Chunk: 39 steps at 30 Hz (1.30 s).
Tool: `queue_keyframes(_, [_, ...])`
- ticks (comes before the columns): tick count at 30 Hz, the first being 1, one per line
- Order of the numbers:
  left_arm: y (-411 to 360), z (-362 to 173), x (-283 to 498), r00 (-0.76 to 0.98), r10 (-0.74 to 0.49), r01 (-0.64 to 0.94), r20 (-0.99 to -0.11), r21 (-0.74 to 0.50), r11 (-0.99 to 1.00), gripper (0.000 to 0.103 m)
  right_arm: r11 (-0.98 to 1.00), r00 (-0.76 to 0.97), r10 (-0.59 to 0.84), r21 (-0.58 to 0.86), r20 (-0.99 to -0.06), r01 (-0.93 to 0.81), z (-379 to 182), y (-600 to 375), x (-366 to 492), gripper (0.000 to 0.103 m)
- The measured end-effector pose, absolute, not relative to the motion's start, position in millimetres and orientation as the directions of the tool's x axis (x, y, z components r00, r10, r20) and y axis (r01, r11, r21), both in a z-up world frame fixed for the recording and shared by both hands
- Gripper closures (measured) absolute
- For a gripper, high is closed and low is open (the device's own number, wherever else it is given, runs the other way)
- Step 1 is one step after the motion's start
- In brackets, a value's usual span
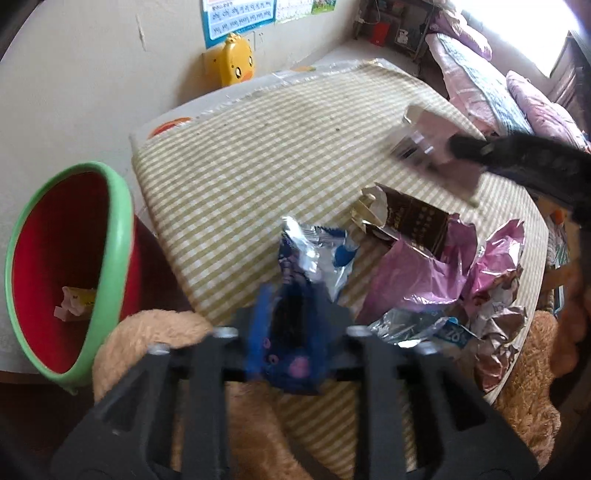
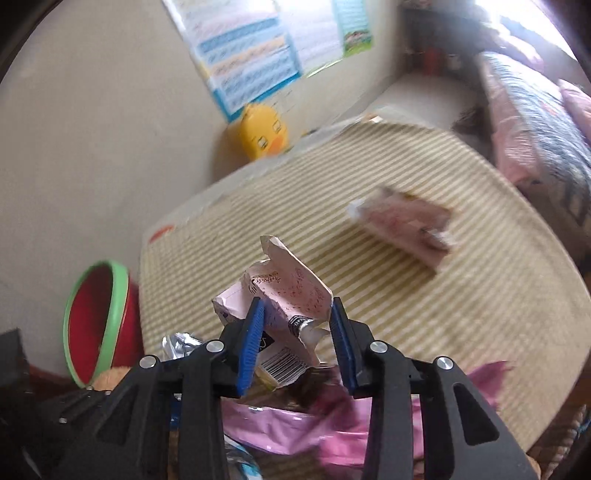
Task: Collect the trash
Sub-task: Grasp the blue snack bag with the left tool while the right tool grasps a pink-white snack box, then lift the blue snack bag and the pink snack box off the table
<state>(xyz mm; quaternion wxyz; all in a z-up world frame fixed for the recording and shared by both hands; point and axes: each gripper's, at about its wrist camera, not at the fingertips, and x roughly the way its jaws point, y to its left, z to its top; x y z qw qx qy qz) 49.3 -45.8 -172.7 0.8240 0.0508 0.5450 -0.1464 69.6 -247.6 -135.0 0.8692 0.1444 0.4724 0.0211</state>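
I see a yellow duck toy (image 1: 233, 61) against the wall at upper centre, under a blue poster (image 1: 238, 16). A striped cloth (image 1: 258, 155) covers the table through mid-frame. Pink bedding (image 1: 476, 74) lies upper right. Tan plush (image 1: 155, 332) sits at the bottom left.

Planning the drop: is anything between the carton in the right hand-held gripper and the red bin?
Nothing visible: from the pink carton in the right hand-held gripper, only bare checked cloth lies toward the red bin.
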Motion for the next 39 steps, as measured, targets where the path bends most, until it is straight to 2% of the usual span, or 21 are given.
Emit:
queue_keyframes(1, [-46.9, -173.8, 49.4, 0.363, -0.187, 0.3, -0.913, -0.075, 0.951, 0.053, 0.954, 0.561, 0.173, 0.28, -0.809, 0.11, -132.2, -252.1, 66.3, 0.067])
queue_keyframes(2, [-48.4, -175.8, 48.2, 0.362, -0.182, 0.303, -0.914, -0.069, 0.95, 0.05, 0.951, 0.568, 0.172, 0.285, -0.805, 0.117, -129.7, -255.9, 62.6, 0.067])
queue_keyframes(9, [-57.0, -197.1, 55.0, 0.308, -0.153, 0.317, -0.939, -0.051, 0.947, 0.05, 0.937, 0.593, 0.195, 0.326, -0.781, 0.122, -119.5, -258.0, 44.4, 0.066])
queue_keyframes(10, [-56.5, -197.8, 56.0, 0.306, -0.156, 0.313, -0.939, -0.056, 0.948, 0.051, 0.939, 0.598, 0.195, 0.324, -0.778, 0.115, -116.4, -255.1, 42.5, 0.066])
queue_keyframes(12, [-53.6, -195.2, 56.0, 0.304, -0.178, 0.305, -0.936, -0.081, 0.949, 0.07, 0.942, 0.61, 0.194, 0.32, -0.768, 0.104, -110.7, -249.7, 38.9, 0.067])
queue_keyframes(14, [-50.0, -189.4, 53.9, 0.318, -0.188, 0.293, -0.929, -0.093, 0.952, 0.079, 0.944, 0.627, 0.19, 0.315, -0.755, 0.093, -102.6, -245.7, 35.0, 0.067])
queue_keyframes(18, [-38.5, -160.9, 46.1, 0.408, -0.199, 0.258, -0.891, -0.097, 0.961, 0.082, 0.962, 0.658, 0.159, 0.266, -0.736, 0.065, -85.5, -234.6, 28.9, 0.068])
queue_keyframes(22, [-32.5, -131.3, 37.8, 0.491, -0.197, 0.25, -0.849, -0.08, 0.965, 0.082, 0.972, 0.626, 0.152, 0.231, -0.765, 0.046, -92.0, -230.0, 32.7, 0.066])
queue_keyframes(24, [-29.9, -121.9, 38.3, 0.519, -0.194, 0.245, -0.832, -0.072, 0.967, 0.082, 0.969, 0.599, 0.161, 0.24, -0.784, 0.054, -101.1, -233.0, 35.3, 0.05])
queue_keyframes(26, [-25.0, -110.4, 37.3, 0.548, -0.197, 0.232, -0.813, -0.078, 0.97, 0.082, 0.97, 0.568, 0.161, 0.236, -0.807, 0.059, -111.2, -233.7, 38.3, 0.042])
queue_keyframes(28, [-18.6, -102.8, 37.1, 0.561, -0.201, 0.214, -0.803, -0.094, 0.972, 0.082, 0.974, 0.54, 0.163, 0.222, -0.826, 0.046, -118.9, -227.8, 40.5, 0.041])
queue_keyframes(30, [-12.8, -99.1, 37.0, 0.57, -0.198, 0.201, -0.797, -0.099, 0.975, 0.082, 0.977, 0.521, 0.173, 0.212, -0.836, 0.016, -124.1, -217.7, 40.5, 0.029])
queue_keyframes(35, [0.6, -94.0, 36.3, 0.588, -0.183, 0.174, -0.788, -0.098, 0.98, 0.082, 0.989, 0.5, 0.146, 0.107, -0.854, -0.106, -137.3, -175.0, 41.4, 0.021])
queue_keyframes(38, [4.5, -92.7, 33.5, 0.596, -0.177, 0.166, -0.783, -0.096, 0.981, 0.082, 0.988, 0.491, 0.062, -0.017, -0.869, -0.154, -151.2, -154.9, 46.1, 0.024])
queue_keyframes(39, [5.4, -92.2, 33.0, 0.6, -0.175, 0.166, -0.781, -0.093, 0.982, 0.082, 0.986, 0.485, 0.045, -0.04, -0.873, -0.164, -155.9, -150.5, 46.2, 0.04])
